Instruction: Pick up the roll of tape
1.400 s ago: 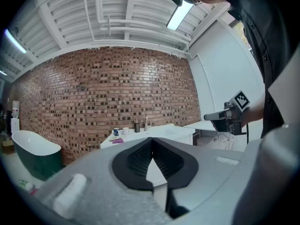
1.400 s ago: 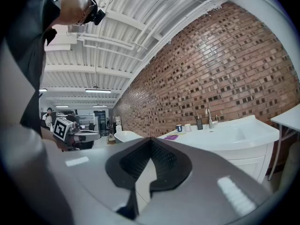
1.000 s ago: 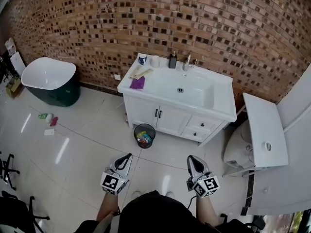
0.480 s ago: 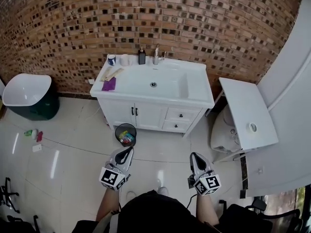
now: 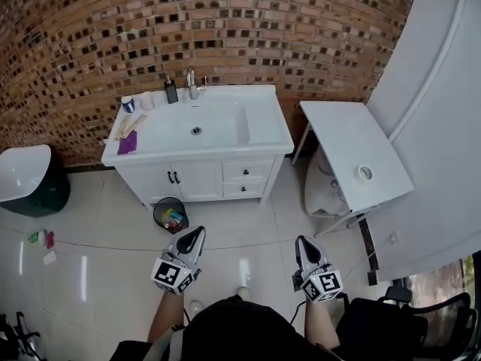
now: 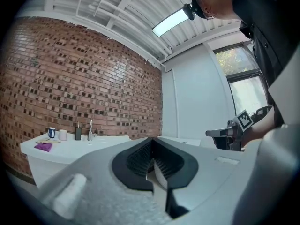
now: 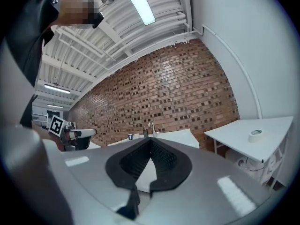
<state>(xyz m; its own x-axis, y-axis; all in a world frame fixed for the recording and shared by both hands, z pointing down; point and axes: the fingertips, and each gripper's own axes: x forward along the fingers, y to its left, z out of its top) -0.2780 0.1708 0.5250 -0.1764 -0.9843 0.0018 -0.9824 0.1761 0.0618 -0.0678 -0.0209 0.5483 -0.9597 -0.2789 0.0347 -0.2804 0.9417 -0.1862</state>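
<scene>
Close to the person, the left gripper and the right gripper point level above the tiled floor — each with jaws pressed together on nothing. Farther to the right, a small ring — probably the roll of tape — lies on the white table.

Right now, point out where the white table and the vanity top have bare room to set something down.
The white table is bare everywhere except the roll of tape near its right edge. On the vanity top, the strip right of the basin is free. Its left end is crowded: purple cloth, cup, soap bottle.
</scene>
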